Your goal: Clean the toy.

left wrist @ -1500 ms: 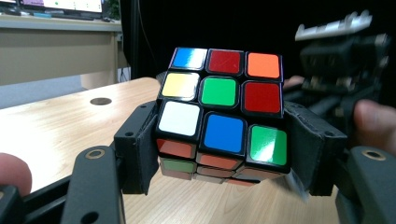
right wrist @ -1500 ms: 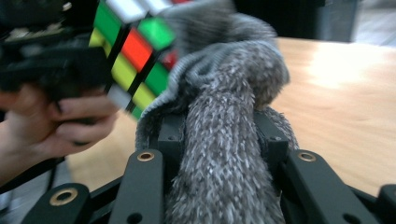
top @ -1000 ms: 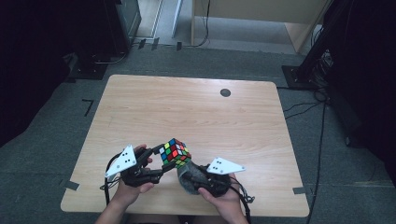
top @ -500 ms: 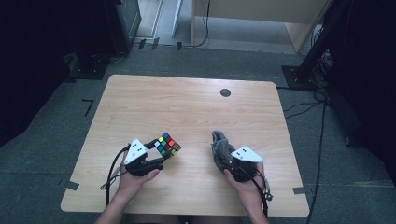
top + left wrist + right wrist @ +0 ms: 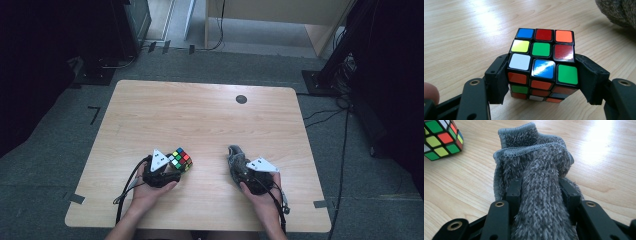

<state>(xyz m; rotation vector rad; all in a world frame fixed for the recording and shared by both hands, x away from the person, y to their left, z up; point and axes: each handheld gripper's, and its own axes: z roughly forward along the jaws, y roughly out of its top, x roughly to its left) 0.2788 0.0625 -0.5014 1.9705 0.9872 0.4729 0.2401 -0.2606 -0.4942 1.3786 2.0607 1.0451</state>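
Observation:
A scrambled colour cube (image 5: 180, 159) (image 5: 541, 62) rests on the wooden table (image 5: 200, 115) near its front left. My left gripper (image 5: 172, 167) (image 5: 541, 82) is shut on it, one black pad on each side. A grey fluffy cloth (image 5: 236, 159) (image 5: 536, 165) lies bunched on the table to the right. My right gripper (image 5: 240, 170) (image 5: 540, 192) is shut on a fold of this cloth, the far end of which touches the wood. The cube (image 5: 441, 138) shows at the top left of the right gripper view, apart from the cloth.
A small dark round hole (image 5: 241, 99) sits in the table near its far edge. Black stands and cables lie on the grey carpet around the table. Bare wood stretches beyond both grippers.
Both hands have drawn apart. The cube went left and down onto the table with my left gripper; the cloth went right with my right gripper. Earlier cloth and cube were together at the centre.

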